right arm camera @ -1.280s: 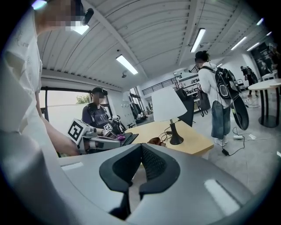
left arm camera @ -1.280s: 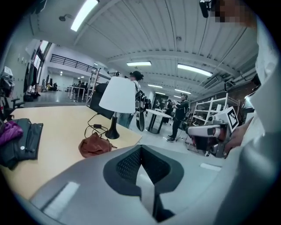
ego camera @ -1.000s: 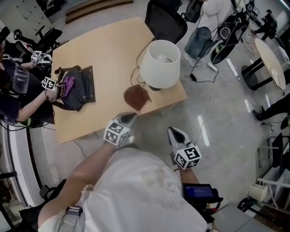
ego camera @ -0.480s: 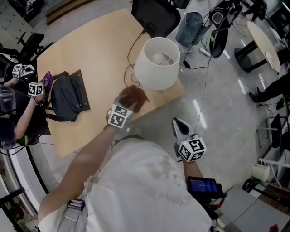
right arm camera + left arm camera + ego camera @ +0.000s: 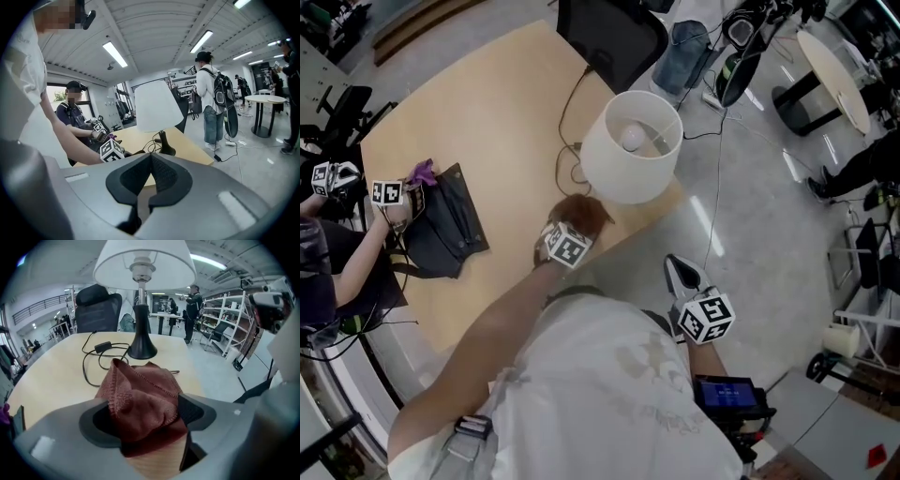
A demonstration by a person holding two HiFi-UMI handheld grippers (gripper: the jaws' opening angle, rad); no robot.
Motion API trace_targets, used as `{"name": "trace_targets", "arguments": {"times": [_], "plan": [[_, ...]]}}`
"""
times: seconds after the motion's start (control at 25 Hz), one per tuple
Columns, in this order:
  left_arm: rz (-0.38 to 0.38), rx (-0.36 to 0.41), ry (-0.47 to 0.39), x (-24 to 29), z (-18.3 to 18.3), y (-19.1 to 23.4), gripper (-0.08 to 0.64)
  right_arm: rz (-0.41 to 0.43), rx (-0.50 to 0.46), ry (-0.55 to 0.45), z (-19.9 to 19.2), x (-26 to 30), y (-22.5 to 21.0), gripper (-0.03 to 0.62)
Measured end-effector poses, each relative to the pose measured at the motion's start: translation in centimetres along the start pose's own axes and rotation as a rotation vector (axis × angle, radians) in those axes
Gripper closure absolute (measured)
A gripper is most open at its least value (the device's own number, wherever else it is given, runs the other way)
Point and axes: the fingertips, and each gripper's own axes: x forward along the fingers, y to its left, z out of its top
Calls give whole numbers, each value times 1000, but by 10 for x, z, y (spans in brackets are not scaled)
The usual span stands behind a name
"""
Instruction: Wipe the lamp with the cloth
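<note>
- Wooden table [image 5: 487, 122] carries the white-shaded lamp [image 5: 633, 155] near its corner.
- Left gripper [image 5: 145, 420]: jaws opening wide, the cloth [image 5: 140, 380] between them.
- Right gripper [image 5: 151, 180]: jaws together, empty (held off the table's edge).
- The red-brown cloth lies bunched on the table, just before the lamp's base.

— Is there room ahead of my left gripper [image 5: 143, 423]?
— Little. Its jaws are opening with the heaped cloth [image 5: 140, 390] between them. Just behind stand the lamp [image 5: 142, 341] foot and its looped cord [image 5: 102, 347].
— And sideways?
— To my left the table [image 5: 487, 122] lies bare as far as the dark bag [image 5: 441, 225].
</note>
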Motion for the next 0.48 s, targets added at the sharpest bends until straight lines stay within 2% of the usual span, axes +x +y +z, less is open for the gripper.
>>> {"name": "trace_targets", "arguments": {"times": [0.12,0.16,0.24,0.36,0.48], "plan": [[-4,23,-10,-1,1,1,210,-1,12,-4,5,3,1,580],[1,17,-7,-2,0,2,248,0,15,-6,6,4,0,580],[14,-8,5,-6,-2,6,381,5,22,-13,10,5,0,580],[-12,-91,-9,-16,-5,12,420,21,31,-18,13,9,2,580],[-51,-220,-128,-44,6,22,428,46,22,-5,17,18,1,580]]}}
